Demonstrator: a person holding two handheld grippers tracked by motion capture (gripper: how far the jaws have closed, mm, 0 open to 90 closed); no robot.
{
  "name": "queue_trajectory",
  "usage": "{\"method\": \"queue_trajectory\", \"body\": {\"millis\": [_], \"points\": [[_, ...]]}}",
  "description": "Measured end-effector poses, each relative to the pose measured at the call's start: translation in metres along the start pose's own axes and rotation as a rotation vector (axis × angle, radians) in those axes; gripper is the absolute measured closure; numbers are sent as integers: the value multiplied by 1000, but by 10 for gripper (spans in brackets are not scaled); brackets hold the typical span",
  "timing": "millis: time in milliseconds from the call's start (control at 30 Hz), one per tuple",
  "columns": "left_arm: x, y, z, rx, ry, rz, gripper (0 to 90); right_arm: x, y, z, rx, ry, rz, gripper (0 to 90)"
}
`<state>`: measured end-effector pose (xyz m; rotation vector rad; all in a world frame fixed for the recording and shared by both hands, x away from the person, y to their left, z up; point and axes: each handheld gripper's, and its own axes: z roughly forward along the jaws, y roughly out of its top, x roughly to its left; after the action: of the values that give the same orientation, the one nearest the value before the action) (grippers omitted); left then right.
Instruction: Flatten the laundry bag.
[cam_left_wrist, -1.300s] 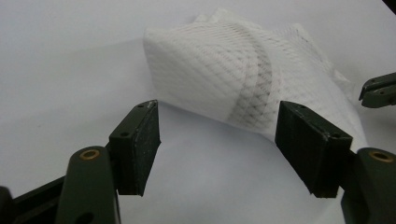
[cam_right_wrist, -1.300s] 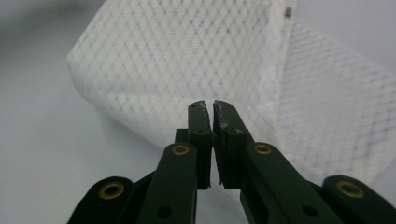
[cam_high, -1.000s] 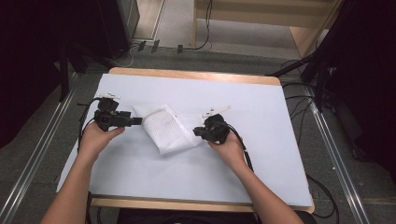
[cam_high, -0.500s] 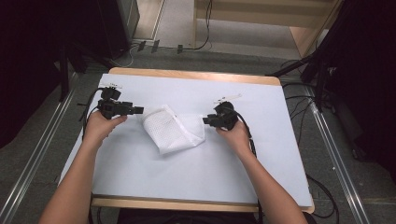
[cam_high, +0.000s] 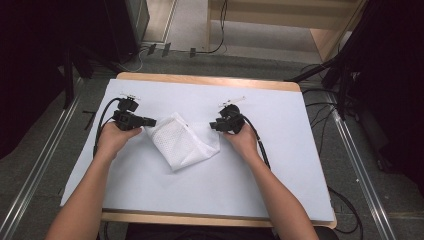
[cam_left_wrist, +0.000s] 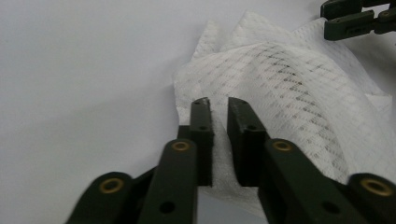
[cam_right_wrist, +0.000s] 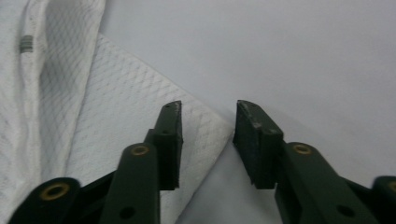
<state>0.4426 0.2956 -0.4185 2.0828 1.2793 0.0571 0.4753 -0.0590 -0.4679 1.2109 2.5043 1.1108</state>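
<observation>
I see a crumpled white mesh cloth (cam_high: 184, 144); my left gripper (cam_left_wrist: 218, 105) has just been closing and pinches its edge, my right gripper (cam_right_wrist: 208, 109) has its jaws apart.

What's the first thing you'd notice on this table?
The crumpled white mesh cloth in the middle of the white table. A black left gripper has just been closing on its left edge, cloth between its jaws, while the right gripper stands open at its right corner.

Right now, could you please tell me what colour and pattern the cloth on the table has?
The cloth is white with a fine mesh-like diamond weave, clearest in the left gripper view.
</observation>
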Motion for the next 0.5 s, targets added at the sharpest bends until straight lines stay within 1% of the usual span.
{"method": "queue_trajectory", "body": {"millis": [33, 67, 167, 200, 233, 267, 367, 433, 467, 500], "points": [[-1, 0, -1, 0, -12, 1, 861, 1, 0, 1, -2, 1, -8, 666], [-1, -1, -2, -1, -16, -2, 881, 3, -1, 0, 4, -16, -19, 699], [-3, -2, -2, 4, -16, 0, 897, 8, 0, 0, 14, -53, -50, 810], [-2, -3, -3, 5, -23, -4, 898, 9, 0, 0, 20, -57, -54, 848], [-2, -3, -3, 0, -27, -8, 898, 8, 0, 0, 22, -42, -51, 885], [-2, -3, -4, -2, -31, -11, 900, 8, 0, 0, 24, -35, -37, 893], [-2, -4, -7, -17, -29, -8, 900, 5, -1, -2, 31, -17, -26, 900], [-3, -4, -9, -34, -37, -10, 900, 3, -1, -5, 30, -15, -13, 900], [-3, -4, -9, -34, -37, -10, 900, 1, -1, -7, 27, -18, -8, 900], [-4, -4, -11, -42, -35, -1, 900, -1, -1, -11, 25, -25, -6, 900]]}}
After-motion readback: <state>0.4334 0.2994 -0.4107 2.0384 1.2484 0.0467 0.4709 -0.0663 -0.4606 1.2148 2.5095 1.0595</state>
